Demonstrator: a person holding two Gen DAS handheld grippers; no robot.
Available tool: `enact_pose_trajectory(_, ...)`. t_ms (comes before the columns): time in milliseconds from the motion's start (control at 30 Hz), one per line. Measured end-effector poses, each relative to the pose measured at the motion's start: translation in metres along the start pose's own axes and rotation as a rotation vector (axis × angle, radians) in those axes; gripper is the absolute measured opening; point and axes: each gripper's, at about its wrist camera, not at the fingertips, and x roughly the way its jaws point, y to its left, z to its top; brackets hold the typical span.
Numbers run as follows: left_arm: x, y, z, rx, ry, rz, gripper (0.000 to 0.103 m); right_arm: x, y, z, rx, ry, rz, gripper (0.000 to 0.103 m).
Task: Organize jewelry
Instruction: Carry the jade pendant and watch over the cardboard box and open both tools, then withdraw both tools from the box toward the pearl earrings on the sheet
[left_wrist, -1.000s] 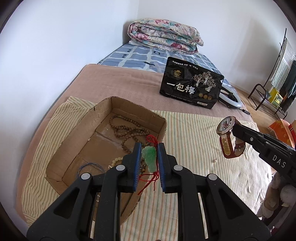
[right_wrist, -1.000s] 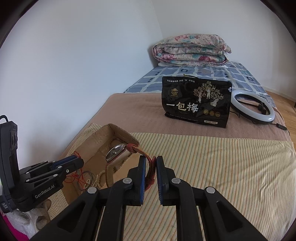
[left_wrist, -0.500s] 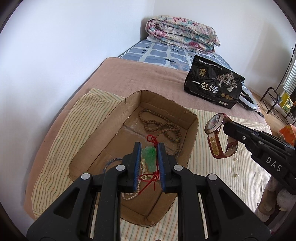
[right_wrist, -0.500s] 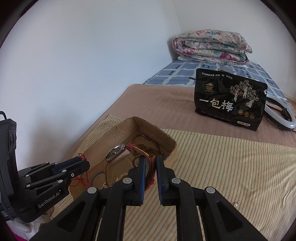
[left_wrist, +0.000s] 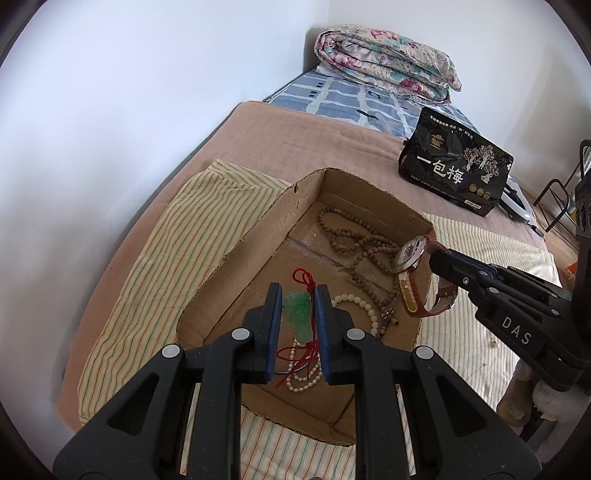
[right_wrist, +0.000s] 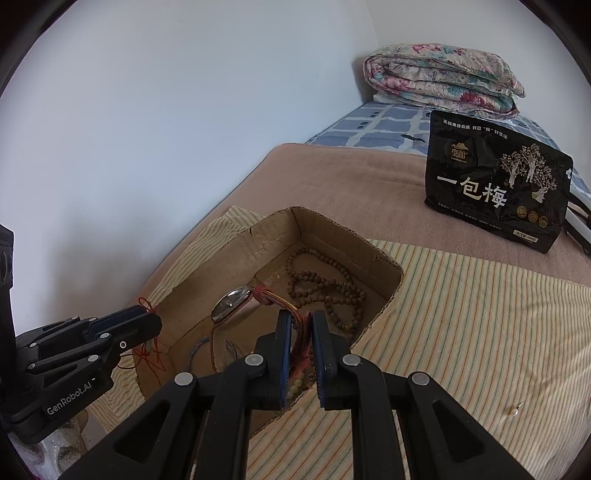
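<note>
An open cardboard box (left_wrist: 240, 240) lies on a striped cloth on the bed; it also shows in the right wrist view (right_wrist: 384, 306). Inside lie a brown bead necklace (left_wrist: 354, 240) (right_wrist: 325, 284) and a white pearl strand (left_wrist: 365, 306). My left gripper (left_wrist: 297, 314) is shut on a green jade pendant (left_wrist: 297, 310) with a red cord, held over the box. My right gripper (right_wrist: 301, 332) is shut on the reddish-brown strap of a wristwatch (right_wrist: 232, 304), held over the box's right side; the watch also shows in the left wrist view (left_wrist: 410, 254).
A black snack bag (left_wrist: 458, 173) (right_wrist: 495, 188) stands further up the bed. A folded floral quilt (left_wrist: 384, 62) lies at the head. A white ring light (left_wrist: 517, 199) lies behind the bag. A small pearl earring (right_wrist: 515, 409) lies on the striped cloth. The wall runs along the left.
Both grippers have moved left and forward, from beside the box to over it, still holding the pendant and the watch.
</note>
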Motion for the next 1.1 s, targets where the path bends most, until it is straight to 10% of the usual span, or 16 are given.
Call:
enact_pose_trajectory(133,0.001,-0.001,0.0,0.007,0.005,0.005,0.016,0.01,0.004,-0.001,-0.004,0.01,0.005,0.01)
enact_pose_trajectory(300,0.002,0.0,0.001,0.003,0.005,0.024,0.017,0.008,0.002,-0.001,0.014,-0.006,-0.006,0.034)
enact_pose_trajectory(400,0.003,0.001,0.001,-0.006,0.003,0.022,0.037,0.005,0.0,0.002,0.022,-0.017,-0.017,0.04)
enact_pose_trajectory(1100,-0.007,-0.013,0.002,-0.003,-0.021,0.001,0.037,-0.024,-0.015,0.002,0.021,-0.086,-0.082,0.079)
